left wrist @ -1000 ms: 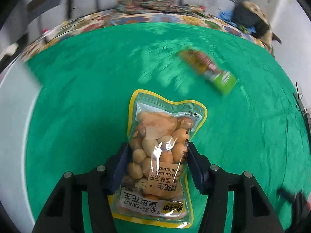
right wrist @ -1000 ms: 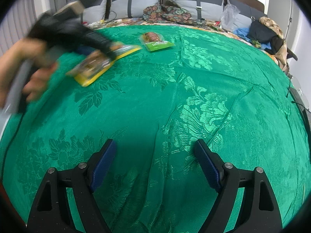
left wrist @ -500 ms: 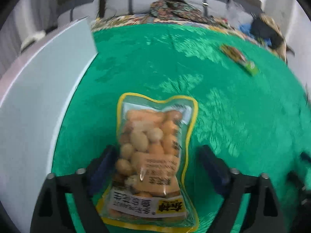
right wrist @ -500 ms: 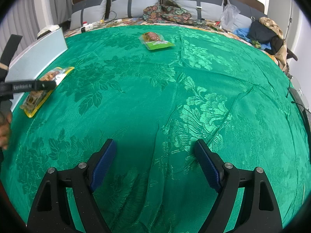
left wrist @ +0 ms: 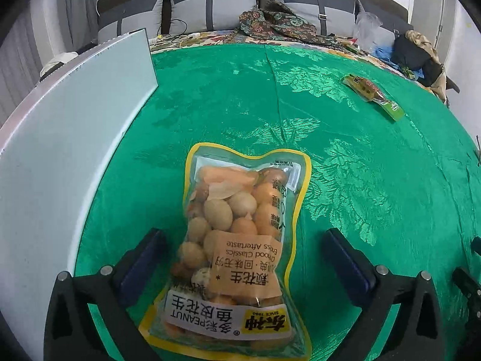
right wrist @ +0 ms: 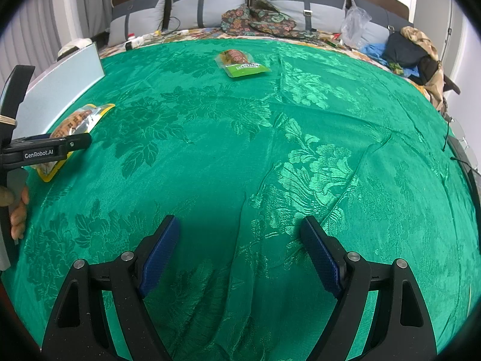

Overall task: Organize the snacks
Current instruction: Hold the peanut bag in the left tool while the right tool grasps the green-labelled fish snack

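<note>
The left gripper point(left wrist: 245, 258) stands with its jaws spread wide, and the peanut bag point(left wrist: 240, 249) lies flat on the green cloth point(left wrist: 345, 162) between them, touching neither blue pad point(left wrist: 141, 258). The bag is clear with a yellow border, its printed label end nearest the camera and its plain sealed end pointing away toward the pillows point(left wrist: 210, 6). Just to the left of the bag runs a pale flat board point(left wrist: 60, 138), whose edge follows the side of the cloth. Farther off to the right, well apart from the bag, a second snack packet point(left wrist: 372, 96) with a green end lies on the cloth. The right gripper point(right wrist: 240, 249) is also released, its jaws wide apart with only bare cloth between them. From the right wrist view, the left gripper point(right wrist: 45, 149) shows at the far left edge over the peanut bag point(right wrist: 75, 123), with part of the left hand point(right wrist: 18, 210) below it, and the green packet point(right wrist: 240, 63) rests near the far side of the cloth. A heap of dark clothes point(right wrist: 415, 54) sits at the far right, beyond the edge of the cloth.
</note>
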`<state>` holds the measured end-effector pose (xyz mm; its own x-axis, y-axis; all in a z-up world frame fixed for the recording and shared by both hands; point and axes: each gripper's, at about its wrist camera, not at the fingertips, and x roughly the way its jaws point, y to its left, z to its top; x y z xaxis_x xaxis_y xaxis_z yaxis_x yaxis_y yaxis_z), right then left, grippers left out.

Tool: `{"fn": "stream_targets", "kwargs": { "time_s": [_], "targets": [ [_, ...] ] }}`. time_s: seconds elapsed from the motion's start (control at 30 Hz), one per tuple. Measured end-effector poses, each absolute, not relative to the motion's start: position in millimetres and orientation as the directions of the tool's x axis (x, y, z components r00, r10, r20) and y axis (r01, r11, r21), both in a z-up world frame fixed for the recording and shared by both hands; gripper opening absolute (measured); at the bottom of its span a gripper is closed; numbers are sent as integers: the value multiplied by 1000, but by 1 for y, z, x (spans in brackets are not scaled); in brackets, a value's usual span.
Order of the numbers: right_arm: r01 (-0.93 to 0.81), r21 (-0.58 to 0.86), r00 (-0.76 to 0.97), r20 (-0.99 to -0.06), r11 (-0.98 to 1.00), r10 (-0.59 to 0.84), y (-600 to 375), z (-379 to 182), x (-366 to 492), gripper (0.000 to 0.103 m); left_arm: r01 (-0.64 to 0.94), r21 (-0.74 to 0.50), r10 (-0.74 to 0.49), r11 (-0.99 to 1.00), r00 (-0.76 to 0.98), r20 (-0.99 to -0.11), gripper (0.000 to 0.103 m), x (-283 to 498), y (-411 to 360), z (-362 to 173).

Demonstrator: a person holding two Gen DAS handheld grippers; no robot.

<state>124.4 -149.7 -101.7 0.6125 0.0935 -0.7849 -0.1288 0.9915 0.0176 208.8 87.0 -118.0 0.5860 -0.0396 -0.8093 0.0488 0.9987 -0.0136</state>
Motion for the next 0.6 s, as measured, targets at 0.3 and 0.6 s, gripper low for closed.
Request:
{"fn": "stream_targets", "kwargs": {
  "time_s": [0.3, 0.6],
  "targets": [
    [-147, 21, 604, -790, 989, 107, -148, -103, 125, 92, 49, -14, -40, 999, 586, -809, 103, 209, 87, -118],
    [-146, 126, 673, -715, 981, 192, -177, -56, 194, 91, 50, -14, -40, 999, 587, -809, 103, 209, 87, -119]
  ]
}}
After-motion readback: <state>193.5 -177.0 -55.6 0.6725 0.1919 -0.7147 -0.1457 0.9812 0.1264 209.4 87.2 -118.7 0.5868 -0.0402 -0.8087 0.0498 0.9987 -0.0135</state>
